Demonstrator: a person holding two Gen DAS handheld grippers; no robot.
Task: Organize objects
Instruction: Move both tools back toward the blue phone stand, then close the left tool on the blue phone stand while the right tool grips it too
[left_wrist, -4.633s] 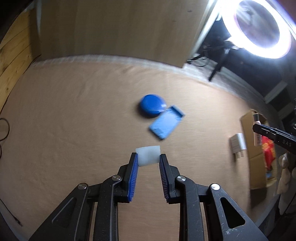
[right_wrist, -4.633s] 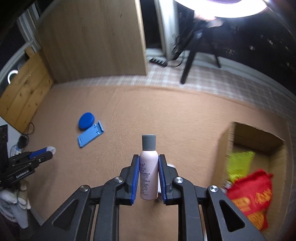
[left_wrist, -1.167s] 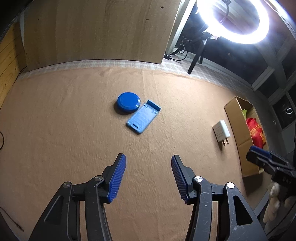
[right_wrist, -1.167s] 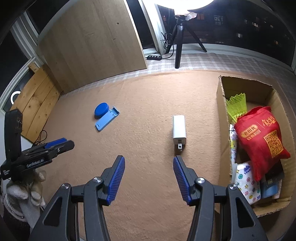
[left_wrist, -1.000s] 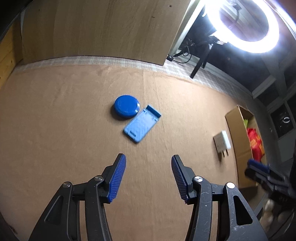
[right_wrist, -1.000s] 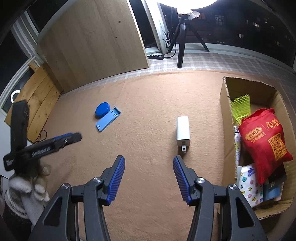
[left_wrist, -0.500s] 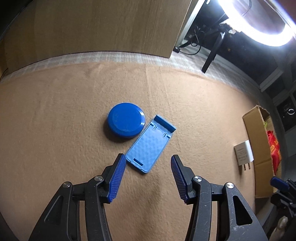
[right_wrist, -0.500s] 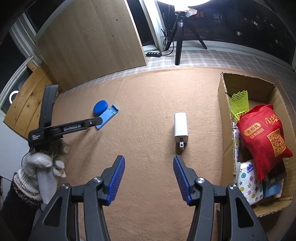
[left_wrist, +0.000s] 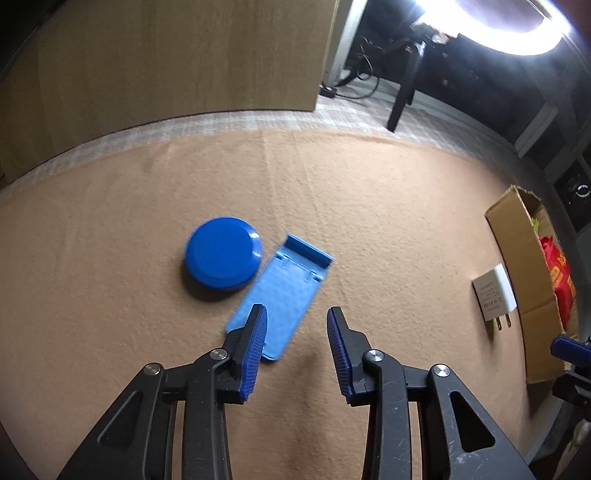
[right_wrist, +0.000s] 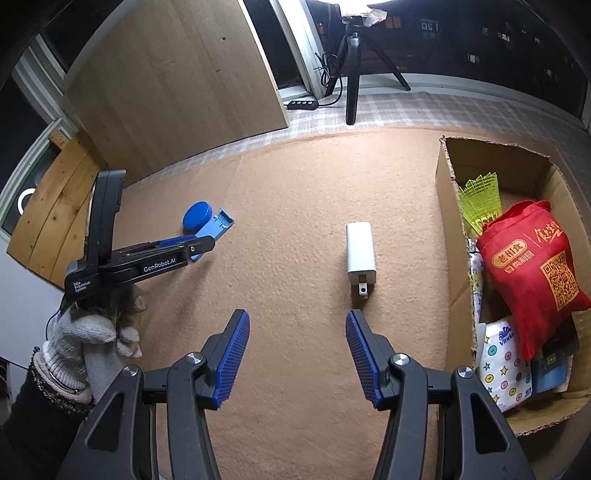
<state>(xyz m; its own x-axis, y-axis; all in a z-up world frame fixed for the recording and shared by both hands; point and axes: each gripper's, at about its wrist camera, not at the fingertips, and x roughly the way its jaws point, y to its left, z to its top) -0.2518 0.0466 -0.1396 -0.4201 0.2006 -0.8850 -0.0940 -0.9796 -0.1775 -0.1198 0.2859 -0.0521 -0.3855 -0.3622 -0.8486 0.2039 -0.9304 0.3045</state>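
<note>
On the tan carpet, near to far:

Left gripper (left_wrist: 295, 332): tilted down over the near end of the stand; jaws closing, not yet pressing on it. The left pad overlaps the stand's near left edge in the left wrist view, and the right pad is over bare carpet beside it. Whether the pads touch the carpet cannot be told.

Left hand (right_wrist: 96, 328): in a pale knit glove with a dark sleeve, holding that gripper's handle, seen at the left of the right wrist view.

Right gripper (right_wrist: 297, 347): jaws apart, nothing between them, bare carpet below.

Stand (left_wrist: 280, 299): light blue, flat, rectangular, lying slantwise with its lipped end far from the left gripper.

Disc (left_wrist: 223, 253): dark blue, round, just left of the stand, touching or nearly touching its long edge; which one is unclear.

Charger (right_wrist: 361, 249): white plug block, lying flat with its prongs toward the right gripper, well apart from the stand, near the box.

Box (right_wrist: 447, 206): open cardboard, at the right edge of the carpet.

Box contents: a red bag (right_wrist: 532, 273), a yellow-green shuttlecock (right_wrist: 480, 199) at the far end, a white packet with coloured stars (right_wrist: 502, 369) at the near end.

Beyond the carpet: a checked floor strip, a wooden panel (right_wrist: 177, 85), a tripod (right_wrist: 354, 66).
</note>
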